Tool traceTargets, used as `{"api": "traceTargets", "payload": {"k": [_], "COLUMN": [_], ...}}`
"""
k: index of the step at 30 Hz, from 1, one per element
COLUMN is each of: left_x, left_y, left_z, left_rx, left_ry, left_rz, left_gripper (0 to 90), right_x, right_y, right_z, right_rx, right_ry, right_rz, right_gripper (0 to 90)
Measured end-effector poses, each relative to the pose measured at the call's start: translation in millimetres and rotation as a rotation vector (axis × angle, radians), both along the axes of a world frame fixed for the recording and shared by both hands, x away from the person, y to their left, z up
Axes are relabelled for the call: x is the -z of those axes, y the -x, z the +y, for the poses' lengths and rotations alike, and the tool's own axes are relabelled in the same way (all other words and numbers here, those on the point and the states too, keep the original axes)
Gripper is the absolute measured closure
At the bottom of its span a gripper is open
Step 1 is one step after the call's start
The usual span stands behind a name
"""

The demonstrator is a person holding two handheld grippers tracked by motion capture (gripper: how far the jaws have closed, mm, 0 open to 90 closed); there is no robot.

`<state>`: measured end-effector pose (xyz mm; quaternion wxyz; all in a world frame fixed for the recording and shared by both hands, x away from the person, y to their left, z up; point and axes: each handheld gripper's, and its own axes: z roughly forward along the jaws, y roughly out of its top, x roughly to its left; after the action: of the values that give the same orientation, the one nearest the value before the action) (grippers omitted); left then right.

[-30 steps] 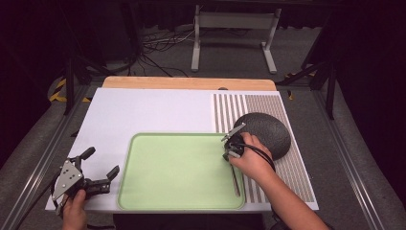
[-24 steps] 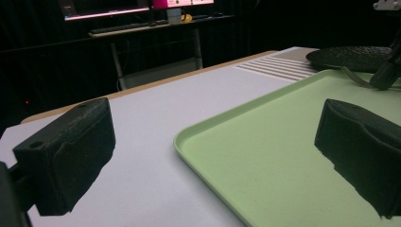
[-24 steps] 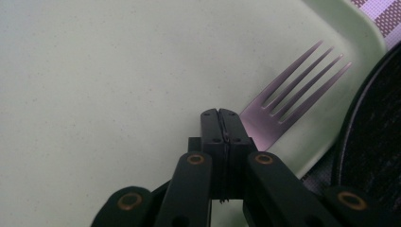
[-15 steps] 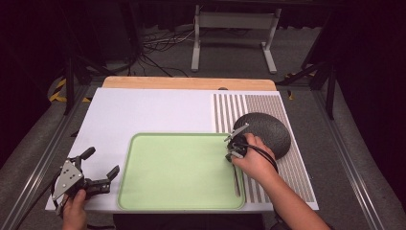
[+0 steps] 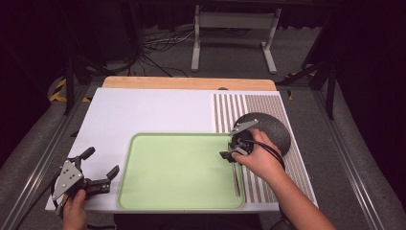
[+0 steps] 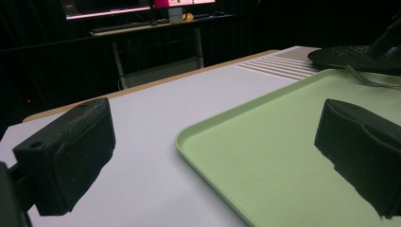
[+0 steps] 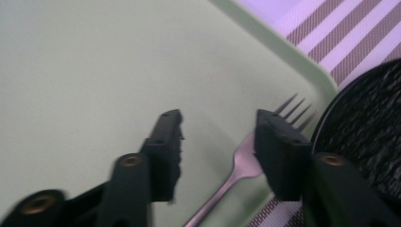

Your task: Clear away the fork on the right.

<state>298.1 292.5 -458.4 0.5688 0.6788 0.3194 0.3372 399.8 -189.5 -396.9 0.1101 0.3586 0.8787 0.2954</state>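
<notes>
Over the last second the right gripper (image 5: 233,152) shifts slightly away from the dark plate (image 5: 273,128) and over the green tray's (image 5: 143,143) right edge. Its jaws now hang apart above the fork (image 7: 246,163).

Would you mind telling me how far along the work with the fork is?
Early. The fork lies in the tray along its right rim, tines toward the dark plate. The right claw hangs open just above it, one jaw over the tines, nothing gripped. The left claw waits open by the tray. Gripping and moving remain.
</notes>
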Motion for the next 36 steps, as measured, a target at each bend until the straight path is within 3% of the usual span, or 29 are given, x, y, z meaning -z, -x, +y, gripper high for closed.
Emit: {"api": "traceTargets", "payload": {"k": [1, 2, 3, 10, 16, 25, 34, 36], "left_x": [0.0, 0.0, -0.1, -0.1, -0.2, -0.1, 0.0, -0.1], "left_y": [0.1, 0.2, 0.3, 0.5, 1.1, 1.3, 1.6, 1.6], "left_z": [-0.1, -0.1, 0.1, 0.5, 0.3, 0.1, 0.6, 0.6], "left_rx": [0.001, 0.000, -0.001, -0.002, 0.000, -0.003, -0.007, -0.008], "left_ry": [-0.001, -0.001, 0.000, 0.003, 0.004, 0.008, 0.007, 0.006], "left_rz": [0.000, 0.000, 0.000, -0.002, -0.003, -0.006, -0.004, -0.006], "left_gripper": [0.1, 0.1, 0.1, 0.1, 0.1, 0.1, 0.1, 0.1], "right_x": [-1.9, -1.9, -4.2, -16.2, -26.1, -36.2, -37.5, -36.7], "right_y": [0.9, 0.9, 1.5, 5.6, 15.0, 27.5, 43.1, 45.6], "right_z": [-0.3, -0.3, -1.1, -9.1, -18.3, -42.9, -82.3, -89.4], "right_rx": [0.004, 0.004, 0.002, -0.056, -0.080, -0.089, -0.082, -0.086], "right_ry": [-0.037, -0.037, -0.069, -0.104, -0.163, -0.206, -0.315, -0.315], "right_rz": [-0.016, -0.016, -0.034, -0.146, -0.211, -0.311, -0.412, -0.433], "right_gripper": [26.4, 26.4, 22.1, 12.7, 10.3, 10.1, 9.7, 9.7]}}
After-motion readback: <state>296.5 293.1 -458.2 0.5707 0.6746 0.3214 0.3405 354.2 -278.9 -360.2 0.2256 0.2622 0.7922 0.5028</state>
